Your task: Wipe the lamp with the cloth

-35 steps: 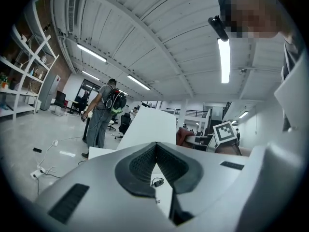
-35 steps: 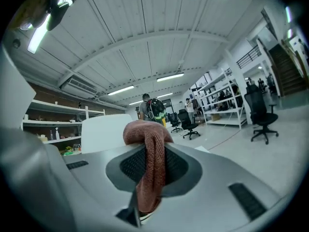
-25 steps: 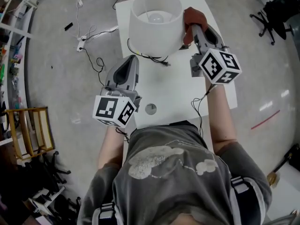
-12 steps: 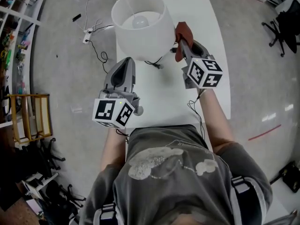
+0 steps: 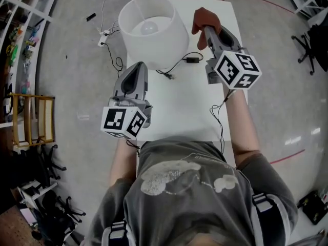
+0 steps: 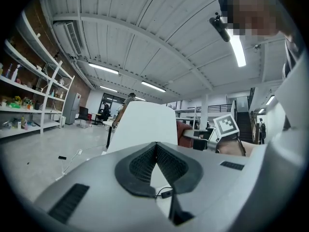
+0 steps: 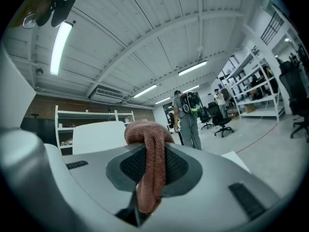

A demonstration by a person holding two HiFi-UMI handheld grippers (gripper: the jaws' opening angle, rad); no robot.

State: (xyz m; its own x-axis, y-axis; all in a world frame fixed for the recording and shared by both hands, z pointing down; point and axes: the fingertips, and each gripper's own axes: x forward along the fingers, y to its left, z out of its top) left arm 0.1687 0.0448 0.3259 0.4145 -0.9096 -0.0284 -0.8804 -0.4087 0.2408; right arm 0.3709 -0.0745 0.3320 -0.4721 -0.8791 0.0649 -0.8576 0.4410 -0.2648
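Observation:
A white lamp [image 5: 152, 28] with a drum shade and a bulb inside stands at the far left of the white table [image 5: 189, 101]. My right gripper [image 5: 207, 31] is shut on a reddish-brown cloth [image 5: 205, 20], held to the right of the shade with a gap between them. The cloth [image 7: 149, 166] hangs bunched between the jaws in the right gripper view, with the lamp [image 7: 99, 135] behind at the left. My left gripper [image 5: 136, 69] is shut and holds nothing, just below the shade's near side. The lamp [image 6: 144, 127] fills the left gripper view's middle.
The lamp's black cord with its inline switch [image 5: 192, 59] runs across the table between the grippers. Cables and a power strip [image 5: 105, 35] lie on the floor left of the table. A wooden rack [image 5: 31, 119] stands at the far left.
My right gripper with the cloth has moved up and away to the right of the shade, opening a gap. The left gripper has hardly moved.

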